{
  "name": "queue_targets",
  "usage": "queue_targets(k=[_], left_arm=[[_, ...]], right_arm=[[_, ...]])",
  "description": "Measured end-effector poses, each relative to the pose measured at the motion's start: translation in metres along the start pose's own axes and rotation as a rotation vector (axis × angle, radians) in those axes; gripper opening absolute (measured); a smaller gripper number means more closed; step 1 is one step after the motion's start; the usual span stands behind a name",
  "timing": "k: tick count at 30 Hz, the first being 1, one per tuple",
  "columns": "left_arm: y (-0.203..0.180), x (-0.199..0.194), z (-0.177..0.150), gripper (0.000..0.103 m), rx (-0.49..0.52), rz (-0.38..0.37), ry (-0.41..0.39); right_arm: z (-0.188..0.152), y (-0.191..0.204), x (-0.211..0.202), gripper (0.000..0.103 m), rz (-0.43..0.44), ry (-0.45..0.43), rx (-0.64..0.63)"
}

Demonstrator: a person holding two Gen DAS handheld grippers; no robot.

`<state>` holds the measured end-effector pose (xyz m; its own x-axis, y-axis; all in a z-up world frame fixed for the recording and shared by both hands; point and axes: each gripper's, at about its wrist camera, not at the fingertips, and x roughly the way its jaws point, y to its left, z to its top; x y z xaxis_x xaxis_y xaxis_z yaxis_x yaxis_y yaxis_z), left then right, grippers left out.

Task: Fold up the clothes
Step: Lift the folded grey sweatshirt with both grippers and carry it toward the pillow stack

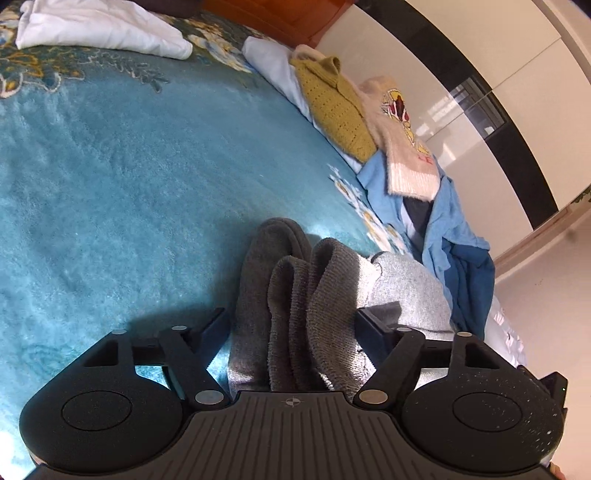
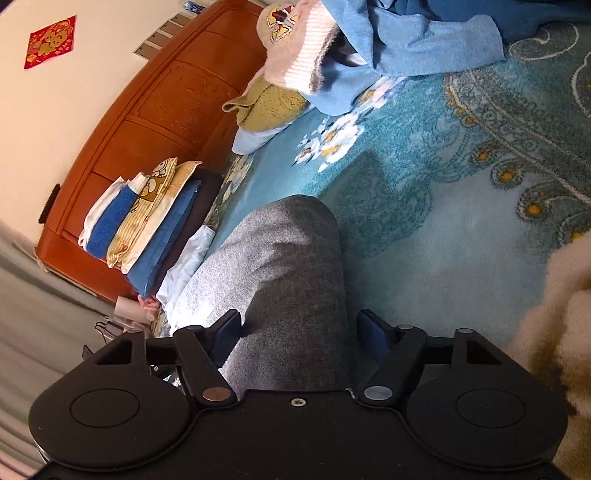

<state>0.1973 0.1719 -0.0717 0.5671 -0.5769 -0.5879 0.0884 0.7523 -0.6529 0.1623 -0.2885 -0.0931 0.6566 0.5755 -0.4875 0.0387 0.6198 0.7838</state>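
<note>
Left gripper (image 1: 293,325) is sitting part open with bunched grey sweater (image 1: 295,295) folds filling the gap between its jaws; whether the pads are actually pressing the cloth can't be told. Right gripper (image 2: 299,328) is likewise part open, straddling a smooth rounded fold of the same grey sweater (image 2: 288,280), contact at the pads unclear too. The sweater is lying on the teal blanket (image 1: 110,184) covering the bed, close under both tools. Left wrist view alone is showing the ribbed, fuzzy inside of the grey folds, plus a white garment (image 1: 99,29) lying at the far top-left of the blanket and white glossy cabinet doors (image 1: 480,74) beyond the bed edge. Right wrist view alone is showing a wooden headboard (image 2: 166,110), a stack of folded clothes (image 2: 147,221) leaning by it, a red wall decoration (image 2: 50,40), and a beige fluffy item (image 2: 561,314) at the right edge. Both views are catching the unfolded pile at the bed edge: mustard knit (image 1: 336,107), pink fuzzy sweater (image 1: 402,147), light blue top (image 1: 450,221).
</note>
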Motion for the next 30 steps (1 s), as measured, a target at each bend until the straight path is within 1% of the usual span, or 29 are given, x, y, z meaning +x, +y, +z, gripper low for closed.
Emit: queue_targets(k=[1, 3, 4, 6, 7, 8, 12, 15, 21, 23, 26, 30], left_arm=[[0.002, 0.001, 0.000, 0.058, -0.012, -0.013, 0.008], [0.004, 0.001, -0.001, 0.056, -0.020, -0.020, 0.010], [0.004, 0.001, -0.001, 0.055, -0.024, -0.020, 0.009], [0.004, 0.000, -0.003, 0.050, -0.031, -0.018, 0.001], [0.002, -0.001, -0.005, 0.048, -0.029, -0.015, -0.011], [0.000, -0.002, -0.007, 0.044, -0.026, -0.012, -0.023], [-0.010, -0.010, -0.018, 0.033, -0.029, 0.006, -0.088], [-0.019, -0.019, -0.021, 0.026, -0.013, 0.013, -0.129], [-0.026, -0.038, -0.027, 0.024, -0.014, -0.003, -0.199], [-0.023, -0.044, -0.026, 0.024, -0.021, 0.003, -0.219], [-0.013, -0.052, -0.019, 0.024, -0.031, 0.022, -0.239], [0.000, -0.066, -0.004, 0.024, 0.001, 0.084, -0.275]], right_arm=[[0.000, 0.000, 0.003, 0.063, 0.001, 0.010, -0.006], [-0.001, 0.001, 0.009, 0.054, 0.004, 0.031, -0.007], [-0.001, 0.001, 0.012, 0.051, 0.000, 0.035, -0.007], [-0.001, 0.002, 0.016, 0.042, -0.009, 0.043, -0.008], [-0.001, 0.002, 0.017, 0.040, -0.013, 0.048, -0.009], [-0.001, 0.004, 0.017, 0.036, -0.015, 0.048, -0.015], [0.001, 0.022, 0.013, 0.028, -0.047, 0.041, -0.085], [0.004, 0.041, 0.009, 0.026, -0.056, 0.032, -0.163], [0.020, 0.077, 0.012, 0.025, -0.063, 0.036, -0.297], [0.026, 0.092, 0.018, 0.025, -0.065, 0.046, -0.349], [0.033, 0.115, 0.036, 0.025, -0.066, 0.076, -0.421], [0.038, 0.152, 0.076, 0.025, -0.059, 0.113, -0.526]])
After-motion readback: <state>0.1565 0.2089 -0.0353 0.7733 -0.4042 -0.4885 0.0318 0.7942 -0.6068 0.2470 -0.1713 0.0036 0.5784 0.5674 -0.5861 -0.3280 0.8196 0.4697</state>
